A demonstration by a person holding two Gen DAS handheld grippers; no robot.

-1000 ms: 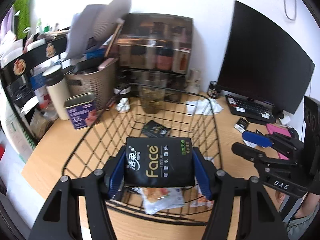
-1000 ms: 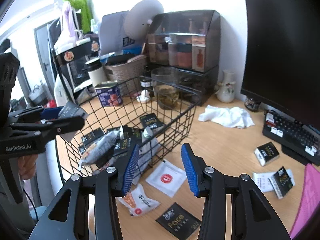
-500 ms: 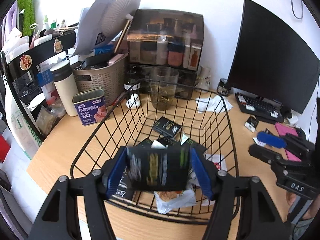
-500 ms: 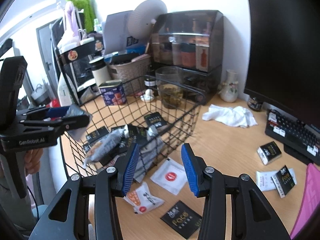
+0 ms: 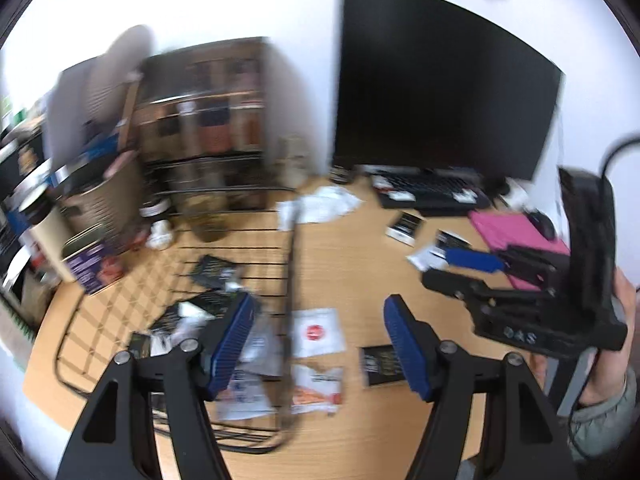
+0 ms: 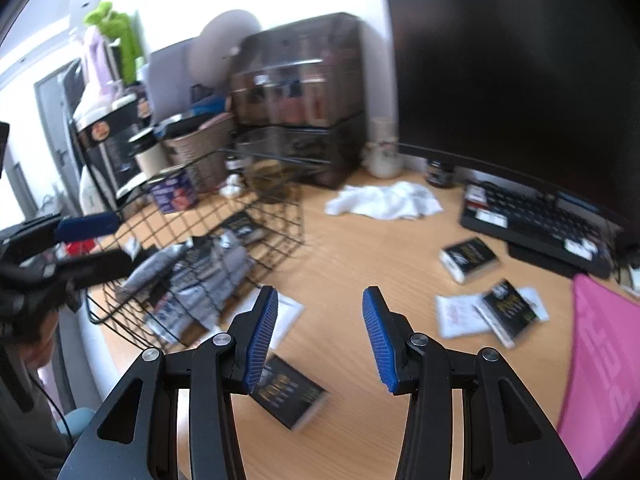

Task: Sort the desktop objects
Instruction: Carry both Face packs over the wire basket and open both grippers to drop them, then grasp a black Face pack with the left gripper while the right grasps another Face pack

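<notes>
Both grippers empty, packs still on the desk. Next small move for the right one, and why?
Probably lower the right gripper onto the black pack just below its fingers: it is open and empty, that pack lies nearest, flat on the desk, outside the basket.

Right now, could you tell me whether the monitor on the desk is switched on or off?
It looks off: the monitor shows a uniformly black screen in both wrist views, with no picture or glow. A standby light, if any, cannot be made out.

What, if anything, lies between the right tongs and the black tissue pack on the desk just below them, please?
Nothing visible does. The right tongs stand open and empty over bare desk, and the black tissue pack lies uncovered beside the left pad, outside the wire basket.
</notes>
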